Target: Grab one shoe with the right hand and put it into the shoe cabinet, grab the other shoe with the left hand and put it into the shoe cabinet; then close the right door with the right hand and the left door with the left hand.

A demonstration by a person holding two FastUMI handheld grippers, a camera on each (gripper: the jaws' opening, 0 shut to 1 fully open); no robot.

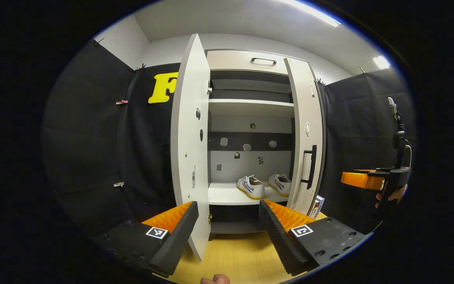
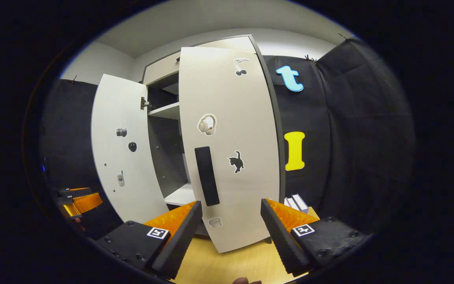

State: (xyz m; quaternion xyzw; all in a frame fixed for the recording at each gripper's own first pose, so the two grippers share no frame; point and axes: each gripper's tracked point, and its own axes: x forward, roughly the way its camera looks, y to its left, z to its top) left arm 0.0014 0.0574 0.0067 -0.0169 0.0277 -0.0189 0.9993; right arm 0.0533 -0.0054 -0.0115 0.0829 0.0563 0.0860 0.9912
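Two shoes (image 1: 264,185) sit side by side on the lower shelf (image 1: 227,195) inside the cabinet (image 1: 250,61), white with striped sides, toes turned toward the cabinet's left, not touching each other. Both doors hang open. In the left gripper view the left door (image 1: 189,130) stands nearly edge-on just left of the shelf, its bottom corner dropping between the left gripper (image 1: 229,221) fingers, which are spread wide with nothing between the pads. Just right of the shoes, the right door (image 1: 306,134) is swung out, its black handle (image 1: 310,165) facing the cabinet interior. Well off to the right of the cabinet, the right gripper (image 1: 363,179) shows with a hand (image 1: 392,195) around its grip. Switch to the right gripper view: the right door fills the middle, stickers across its face, the black handle (image 2: 207,175) just above and between the fingers of the right gripper (image 2: 231,223), jaws parted and gripping nothing, not touching the door as far as I can tell. Some books (image 2: 298,203) stand at the cabinet's right foot on the wooden floor (image 2: 227,264). Left of the cabinet, low down, the other gripper's orange fingers peek in.
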